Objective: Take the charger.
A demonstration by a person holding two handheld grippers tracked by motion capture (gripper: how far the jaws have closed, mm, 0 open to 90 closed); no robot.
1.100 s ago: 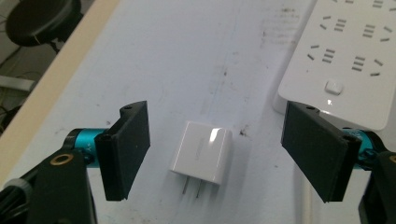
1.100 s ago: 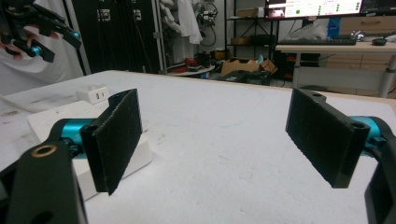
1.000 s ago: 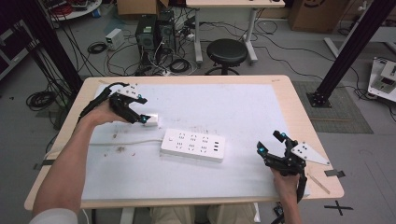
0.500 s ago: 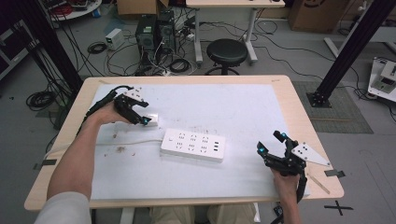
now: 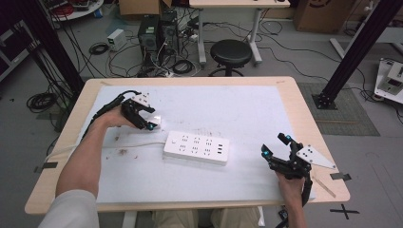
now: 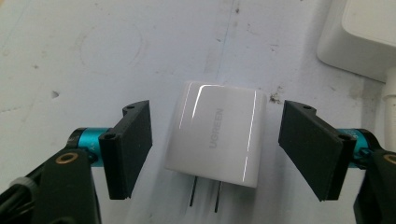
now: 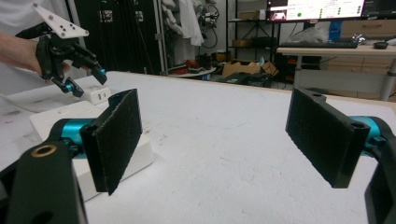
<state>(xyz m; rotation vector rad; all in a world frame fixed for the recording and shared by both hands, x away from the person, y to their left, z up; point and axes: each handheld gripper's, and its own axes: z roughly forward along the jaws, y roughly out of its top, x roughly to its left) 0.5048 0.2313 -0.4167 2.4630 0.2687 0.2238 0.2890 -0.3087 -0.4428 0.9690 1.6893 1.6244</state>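
Resting near the table's (image 5: 304,114) front right corner, right gripper (image 5: 276,146) held in the person's hand, jaws spread wide with nothing between them, pads bare in the right gripper view. Farther in, lying flat about midway across the white mat (image 5: 247,104), white power strip (image 5: 196,147), its cord (image 5: 133,144) trailing off toward the left edge. Beyond that, near the left edge and closer to the back, left gripper (image 6: 215,149) lowered over the white UGREEN charger (image 6: 217,133), jaws having just been closing a little, yet standing apart on either side of the charger body with a gap at each pad, so released rather than clamped. Charger lying flat on the mat just left of the power strip's near end, two prongs pointing back toward the gripper.
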